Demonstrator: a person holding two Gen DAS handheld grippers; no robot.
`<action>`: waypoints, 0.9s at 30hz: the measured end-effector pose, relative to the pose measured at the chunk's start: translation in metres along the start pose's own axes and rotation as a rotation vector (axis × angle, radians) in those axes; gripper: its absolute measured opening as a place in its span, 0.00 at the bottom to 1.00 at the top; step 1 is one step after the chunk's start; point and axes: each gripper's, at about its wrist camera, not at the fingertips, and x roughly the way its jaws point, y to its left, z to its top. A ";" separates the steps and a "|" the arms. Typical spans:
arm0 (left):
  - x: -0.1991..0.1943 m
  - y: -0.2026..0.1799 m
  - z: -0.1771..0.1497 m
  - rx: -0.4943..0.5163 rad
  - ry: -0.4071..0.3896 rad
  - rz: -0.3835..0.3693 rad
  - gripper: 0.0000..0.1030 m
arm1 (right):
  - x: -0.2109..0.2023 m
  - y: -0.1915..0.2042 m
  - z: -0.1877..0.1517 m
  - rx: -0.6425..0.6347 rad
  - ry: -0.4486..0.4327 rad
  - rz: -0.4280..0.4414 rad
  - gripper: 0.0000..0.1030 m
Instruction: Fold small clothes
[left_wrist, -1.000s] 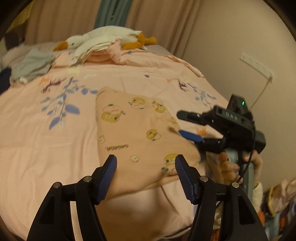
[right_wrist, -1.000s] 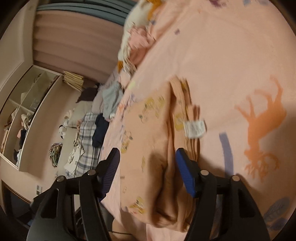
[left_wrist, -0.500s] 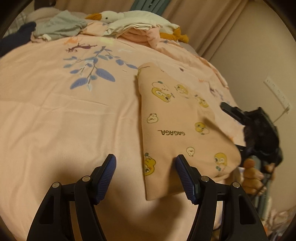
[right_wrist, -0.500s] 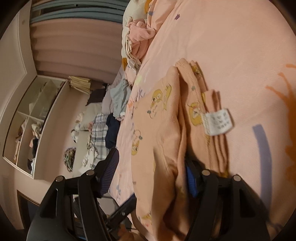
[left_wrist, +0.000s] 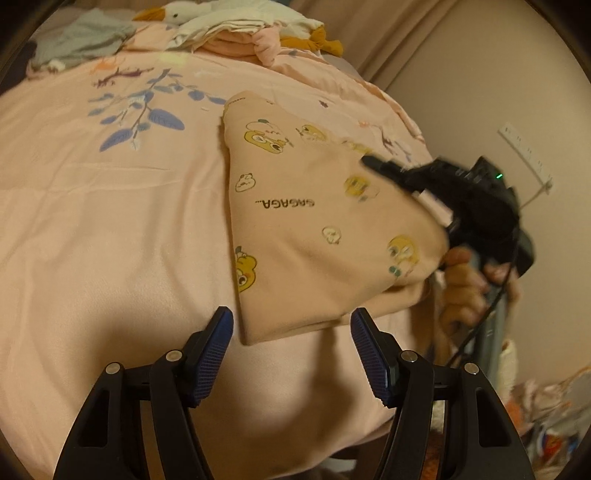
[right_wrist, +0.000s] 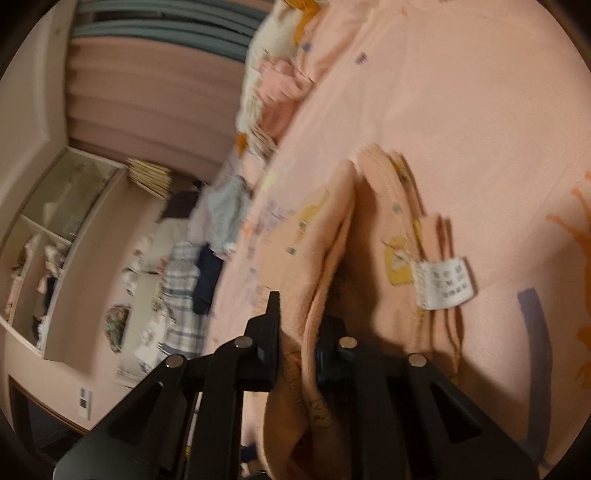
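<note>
Warm, dim light filled the room. A pink floral bedspread (left_wrist: 110, 192) covered the bed, beige curtains (right_wrist: 147, 96) hung behind, and an open white shelf unit (right_wrist: 55, 236) stood against the wall.

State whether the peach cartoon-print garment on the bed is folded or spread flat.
Folded: the garment lies doubled, its layered edges stacked, one edge pinched in the right tongs.

1. The garment (left_wrist: 314, 221) is soft, matt peach cloth with printed cartoon figures; its white care label (right_wrist: 443, 282) looks like thin woven fabric.
2. The bed (left_wrist: 92, 221) cover is smooth, matt pink cloth with a leaf print.
3. The left gripper (left_wrist: 291, 354) is matt black plastic with ribbed blue rubbery pads (left_wrist: 214, 354) and shiny metal rivets.
4. The right gripper (right_wrist: 295, 332) is the same black plastic.
</note>
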 end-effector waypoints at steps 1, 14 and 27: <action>0.001 -0.003 -0.001 0.012 -0.014 0.019 0.63 | -0.003 0.002 0.000 -0.005 -0.012 0.019 0.14; 0.000 0.001 0.001 -0.015 -0.010 0.106 0.61 | -0.028 -0.030 0.003 0.075 0.005 -0.176 0.14; -0.019 -0.034 0.019 0.069 -0.148 -0.030 0.61 | -0.057 0.038 -0.048 -0.271 0.086 -0.200 0.18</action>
